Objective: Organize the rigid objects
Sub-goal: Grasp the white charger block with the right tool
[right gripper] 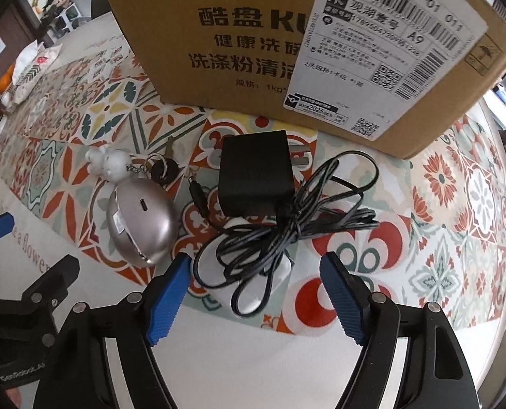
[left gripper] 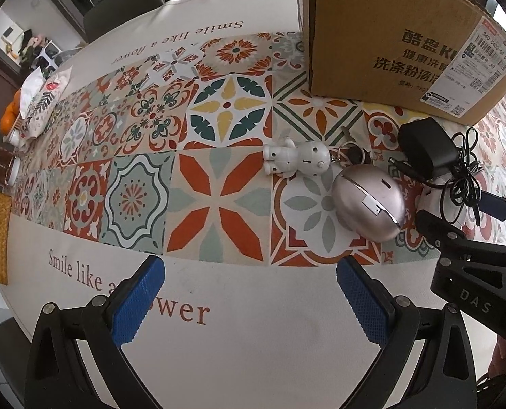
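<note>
Left hand-held gripper (left gripper: 251,303): fingers spread wide, nothing between pads, low over surface (left gripper: 253,358). Right hand-held gripper (right gripper: 254,294): fingers likewise apart, angled downward, to the left one's right.

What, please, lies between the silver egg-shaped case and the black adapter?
In the right wrist view, the cable's barrel plug lies on the tablecloth between the case and the adapter.

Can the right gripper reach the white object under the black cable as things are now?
Probably yes. The right gripper is open and the white object lies just ahead between its fingers. But the black cable lies tangled across it, so the fingers would likely catch cable too.
</note>
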`<action>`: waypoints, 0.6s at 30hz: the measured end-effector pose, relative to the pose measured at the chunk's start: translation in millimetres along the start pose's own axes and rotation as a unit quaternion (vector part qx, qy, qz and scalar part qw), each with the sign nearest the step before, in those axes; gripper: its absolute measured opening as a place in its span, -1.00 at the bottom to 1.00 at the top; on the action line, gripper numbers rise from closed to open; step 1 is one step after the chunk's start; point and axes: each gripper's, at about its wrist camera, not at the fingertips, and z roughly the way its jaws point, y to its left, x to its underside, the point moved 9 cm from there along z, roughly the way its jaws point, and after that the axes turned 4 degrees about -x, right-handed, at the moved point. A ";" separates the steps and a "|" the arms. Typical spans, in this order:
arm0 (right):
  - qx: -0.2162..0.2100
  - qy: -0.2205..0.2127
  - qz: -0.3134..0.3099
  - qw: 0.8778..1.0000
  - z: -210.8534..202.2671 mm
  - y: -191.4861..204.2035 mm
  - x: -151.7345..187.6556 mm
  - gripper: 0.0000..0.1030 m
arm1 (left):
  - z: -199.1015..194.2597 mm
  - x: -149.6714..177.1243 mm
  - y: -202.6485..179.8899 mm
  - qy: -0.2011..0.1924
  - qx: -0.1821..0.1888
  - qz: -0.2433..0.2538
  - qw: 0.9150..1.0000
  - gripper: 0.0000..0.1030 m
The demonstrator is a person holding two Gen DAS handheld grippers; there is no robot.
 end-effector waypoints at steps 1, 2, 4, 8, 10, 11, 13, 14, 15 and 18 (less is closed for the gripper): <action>0.000 0.000 -0.001 1.000 1.6 0.4 -1.1 0.47 | 0.5 -0.3 0.3 0.000 -0.001 0.000 1.000 1.00; 0.000 0.001 0.000 1.000 3.3 0.6 -1.8 0.46 | 1.0 -0.5 0.7 0.000 -0.001 0.000 1.000 1.00; -0.003 0.002 0.001 1.000 6.4 2.4 -3.1 0.39 | 1.4 -0.3 0.7 0.001 -0.001 -0.001 1.000 1.00; -0.013 0.002 -0.002 1.000 8.4 5.3 -3.9 0.23 | 2.4 -0.5 1.0 0.002 0.000 0.000 1.000 1.00; -0.015 0.000 -0.005 1.000 10.0 9.1 -5.8 0.18 | 2.8 -0.6 1.3 0.001 0.000 0.000 1.000 1.00; -0.014 -0.001 -0.007 1.000 10.5 10.0 -5.1 0.18 | 2.9 -0.7 0.9 0.001 0.001 0.001 1.000 1.00; -0.015 -0.004 -0.007 1.000 10.8 11.6 -4.7 0.18 | 2.8 -0.4 -0.1 0.000 0.003 0.002 1.000 1.00; -0.017 -0.005 -0.006 1.000 10.7 11.8 -4.5 0.18 | 2.4 -0.5 -0.8 -0.001 0.005 0.003 1.000 1.00; -0.018 -0.005 -0.005 1.000 10.2 11.9 -3.4 0.18 | 1.7 -0.7 -1.6 -0.002 0.006 0.003 1.000 1.00; -0.019 -0.002 -0.001 1.000 6.2 9.4 4.5 0.18 | -0.9 -0.8 -3.6 -0.005 0.009 0.007 1.000 1.00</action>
